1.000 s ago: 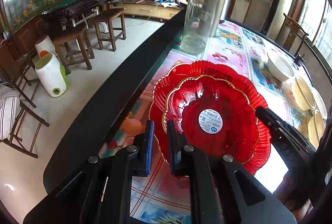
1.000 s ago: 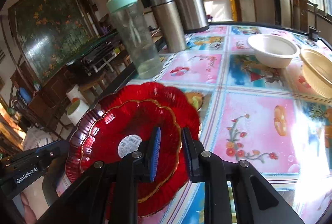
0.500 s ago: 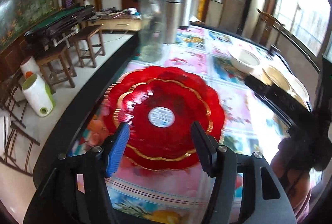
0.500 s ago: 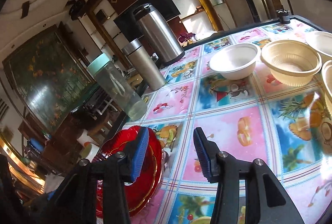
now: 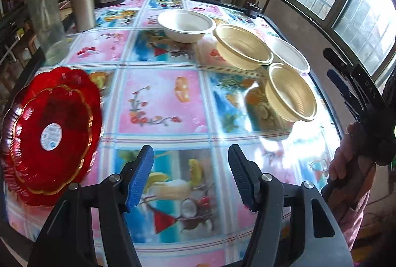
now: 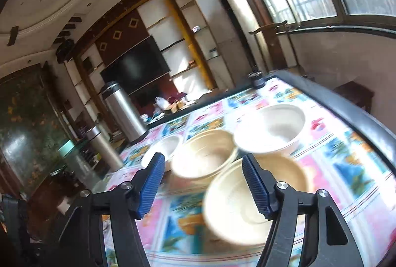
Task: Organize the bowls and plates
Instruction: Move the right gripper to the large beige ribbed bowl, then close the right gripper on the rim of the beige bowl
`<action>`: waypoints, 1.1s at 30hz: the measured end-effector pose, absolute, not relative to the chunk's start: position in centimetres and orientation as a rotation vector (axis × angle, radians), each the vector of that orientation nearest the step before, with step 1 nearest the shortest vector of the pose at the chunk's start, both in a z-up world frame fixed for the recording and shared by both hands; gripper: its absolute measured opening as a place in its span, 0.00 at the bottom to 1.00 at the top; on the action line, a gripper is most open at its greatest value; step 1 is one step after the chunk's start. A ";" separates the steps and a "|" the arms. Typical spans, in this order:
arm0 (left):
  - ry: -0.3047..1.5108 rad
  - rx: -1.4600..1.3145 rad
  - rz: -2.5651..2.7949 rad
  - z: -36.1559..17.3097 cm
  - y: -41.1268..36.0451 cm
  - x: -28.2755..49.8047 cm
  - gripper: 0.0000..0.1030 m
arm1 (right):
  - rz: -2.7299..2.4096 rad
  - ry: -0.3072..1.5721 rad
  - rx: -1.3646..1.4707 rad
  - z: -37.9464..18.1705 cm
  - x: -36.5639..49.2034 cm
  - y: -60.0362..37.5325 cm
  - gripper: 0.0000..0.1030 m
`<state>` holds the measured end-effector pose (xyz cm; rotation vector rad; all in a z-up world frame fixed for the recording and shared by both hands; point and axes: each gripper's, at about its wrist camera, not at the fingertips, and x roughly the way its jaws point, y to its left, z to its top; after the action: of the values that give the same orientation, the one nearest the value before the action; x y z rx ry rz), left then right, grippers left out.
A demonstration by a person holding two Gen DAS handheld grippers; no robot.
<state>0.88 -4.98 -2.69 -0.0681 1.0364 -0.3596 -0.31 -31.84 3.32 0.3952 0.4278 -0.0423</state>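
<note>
Four pale bowls [image 5: 243,50] sat loose and crowded at upper right of the left view; the stacked red plates [image 5: 49,128] lay at left, overhanging the desk [image 5: 160,103] edge. Left claw [image 5: 190,176] and right claw [image 6: 203,186] both gaped wide, empty. A hurried grab could skid a light bowl or nudge the plates off

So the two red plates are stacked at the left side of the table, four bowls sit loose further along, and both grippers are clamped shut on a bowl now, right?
Not quite. The red plates are stacked at the left and four bowls sit loose, but neither gripper holds anything. The left wrist view shows the left gripper open over bare tablecloth; the right wrist view shows the right gripper open too, above the nearest bowl.
</note>
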 end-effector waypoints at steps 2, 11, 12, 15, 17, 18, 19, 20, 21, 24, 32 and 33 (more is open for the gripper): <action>1.064 -0.086 -0.386 -2.4 -7.4 2.6 0.61 | -0.065 0.438 0.434 3.3 -0.5 -36.6 0.69; 1.180 -0.194 -0.442 -3.9 -16.3 9.5 0.66 | 0.092 0.703 0.932 -3.0 1.7 -46.5 0.66; 1.194 -0.202 -0.432 -4.3 -16.6 10.0 0.66 | 0.102 0.734 0.958 -3.7 2.0 -46.4 0.65; 1.245 -0.245 -0.429 -5.3 -17.3 11.2 0.66 | 0.108 0.787 0.983 -4.7 2.5 -46.0 0.60; 1.260 -0.266 -0.436 -5.7 -18.0 11.6 0.66 | 0.146 0.796 1.015 -4.9 2.7 -45.8 0.57; 1.262 -0.266 -0.439 -5.8 -18.3 11.7 0.66 | 0.151 0.803 1.021 -5.0 2.8 -45.7 0.54; 1.267 -0.269 -0.443 -5.9 -18.6 11.9 0.66 | 0.136 0.811 1.017 -5.1 2.9 -45.7 0.53; 1.271 -0.278 -0.449 -6.0 -19.0 12.1 0.66 | 0.117 0.818 1.012 -5.3 3.0 -45.7 0.53; 1.271 -0.289 -0.458 -6.1 -19.3 12.2 0.66 | 0.097 0.825 1.013 -5.7 3.2 -46.1 0.49; 1.257 -0.316 -0.485 -6.0 -19.5 12.4 0.66 | 0.078 0.844 1.030 -6.4 3.4 -46.3 0.43; 1.241 -0.355 -0.591 -6.2 -19.4 11.7 0.66 | 0.034 0.881 0.931 -6.4 4.5 -44.6 0.31; 1.225 -0.338 -0.592 -6.1 -19.4 11.4 0.65 | 0.026 0.884 0.922 -6.3 4.6 -44.5 0.30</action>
<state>11.44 -19.37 -6.05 -0.3380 1.2253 -0.5919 4.64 -44.52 -6.34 0.9216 0.8836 0.0260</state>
